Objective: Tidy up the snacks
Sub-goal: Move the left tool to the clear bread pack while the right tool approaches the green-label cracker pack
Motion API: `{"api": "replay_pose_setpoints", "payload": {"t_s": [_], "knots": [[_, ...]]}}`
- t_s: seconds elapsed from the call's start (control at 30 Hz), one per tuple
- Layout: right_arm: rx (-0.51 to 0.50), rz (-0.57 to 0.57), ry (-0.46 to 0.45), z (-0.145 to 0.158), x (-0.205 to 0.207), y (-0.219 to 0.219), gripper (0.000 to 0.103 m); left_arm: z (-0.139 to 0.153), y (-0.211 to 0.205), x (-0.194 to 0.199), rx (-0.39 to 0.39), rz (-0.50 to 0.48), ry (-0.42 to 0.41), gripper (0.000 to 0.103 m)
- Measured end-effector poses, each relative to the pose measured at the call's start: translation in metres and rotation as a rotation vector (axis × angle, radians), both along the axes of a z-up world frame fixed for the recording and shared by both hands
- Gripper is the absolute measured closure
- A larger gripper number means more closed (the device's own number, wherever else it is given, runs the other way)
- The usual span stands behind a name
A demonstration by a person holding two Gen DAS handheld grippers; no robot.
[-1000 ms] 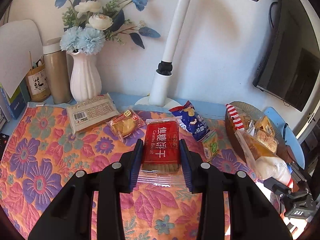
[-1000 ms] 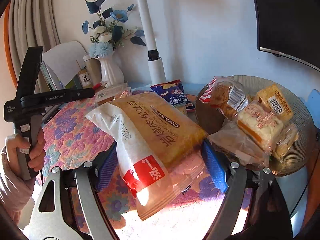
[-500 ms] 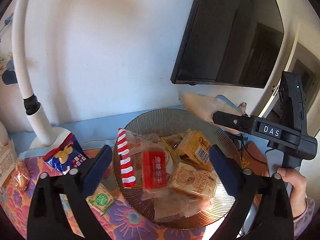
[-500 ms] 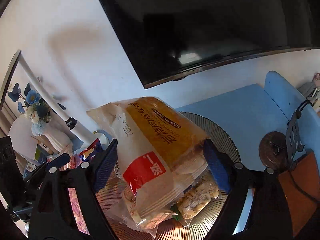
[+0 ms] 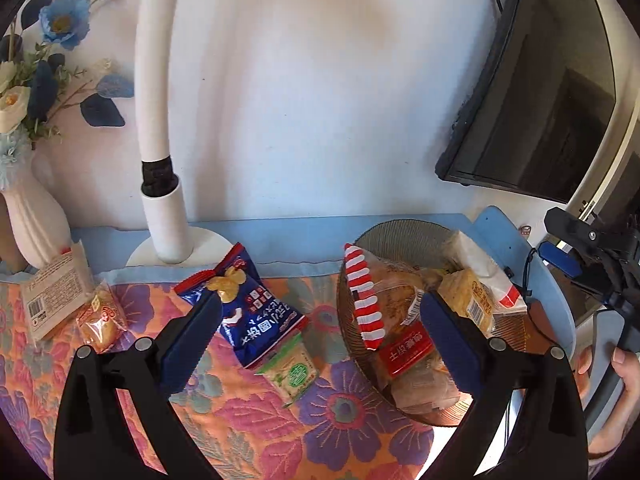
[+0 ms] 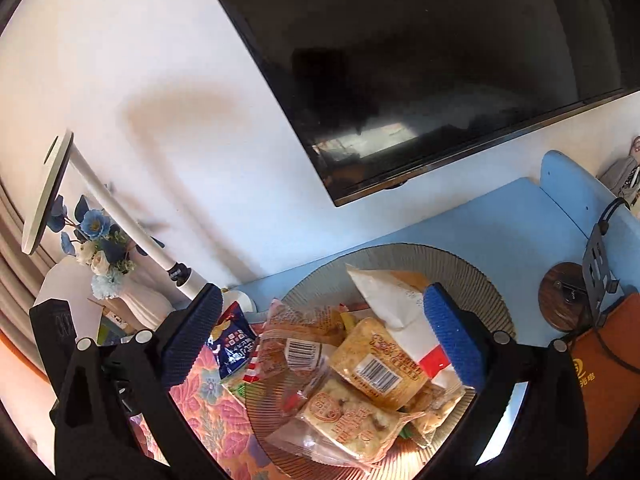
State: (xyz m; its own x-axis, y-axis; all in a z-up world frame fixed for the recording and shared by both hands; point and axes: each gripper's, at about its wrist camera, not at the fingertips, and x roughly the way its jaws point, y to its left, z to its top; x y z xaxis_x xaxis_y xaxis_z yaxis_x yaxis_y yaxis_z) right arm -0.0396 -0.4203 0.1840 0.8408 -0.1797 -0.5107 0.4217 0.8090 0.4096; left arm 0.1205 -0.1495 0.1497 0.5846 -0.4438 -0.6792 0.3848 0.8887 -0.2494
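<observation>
A ribbed glass bowl (image 5: pixel 400 229) (image 6: pixel 420 252) at the table's right end holds several snack packs. Among them are a red biscuit pack (image 5: pixel 406 352), a red-and-white striped pack (image 5: pixel 364 300) and a large white-and-orange bread bag (image 6: pixel 394 300) (image 5: pixel 482 268). My left gripper (image 5: pixel 320 340) is open and empty, above the cloth between a blue snack bag (image 5: pixel 260 316) and the bowl. A small green packet (image 5: pixel 292 372) lies below the blue bag. My right gripper (image 6: pixel 324 336) hovers open over the bowl, holding nothing.
A barcode-labelled pack (image 5: pixel 56 300) and a small orange cake pack (image 5: pixel 100 322) lie on the floral cloth at the left. A white lamp post (image 5: pixel 164 216) and a vase (image 5: pixel 36 216) stand at the back. A monitor (image 6: pixel 400 80) hangs above. A wooden coaster (image 6: pixel 560 300) sits right of the bowl.
The left gripper carried the red biscuit pack to the bowl, let it go and drew back left. The right gripper opened and dropped the bread bag into the bowl.
</observation>
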Motion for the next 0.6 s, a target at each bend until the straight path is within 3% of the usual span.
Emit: {"api": "replay_pose_setpoints", "payload": {"t_s": [0.17,0.27,0.37,0.6], "knots": [[-0.033,0.091,-0.020,0.003,0.022,0.066,0.003,0.004,0.069,-0.001,0.044,0.130,-0.001,0.005],[-0.032,0.156,-0.006,-0.009,0.034,0.108,0.003,-0.007,0.111,0.003,0.139,0.195,-0.040,0.005],[-0.037,0.200,0.035,-0.036,0.046,0.146,0.003,-0.028,0.151,0.005,0.185,0.214,-0.015,0.005],[0.017,0.238,0.190,-0.120,0.076,0.191,0.003,-0.090,0.201,0.004,0.146,0.180,0.116,0.005]]}}
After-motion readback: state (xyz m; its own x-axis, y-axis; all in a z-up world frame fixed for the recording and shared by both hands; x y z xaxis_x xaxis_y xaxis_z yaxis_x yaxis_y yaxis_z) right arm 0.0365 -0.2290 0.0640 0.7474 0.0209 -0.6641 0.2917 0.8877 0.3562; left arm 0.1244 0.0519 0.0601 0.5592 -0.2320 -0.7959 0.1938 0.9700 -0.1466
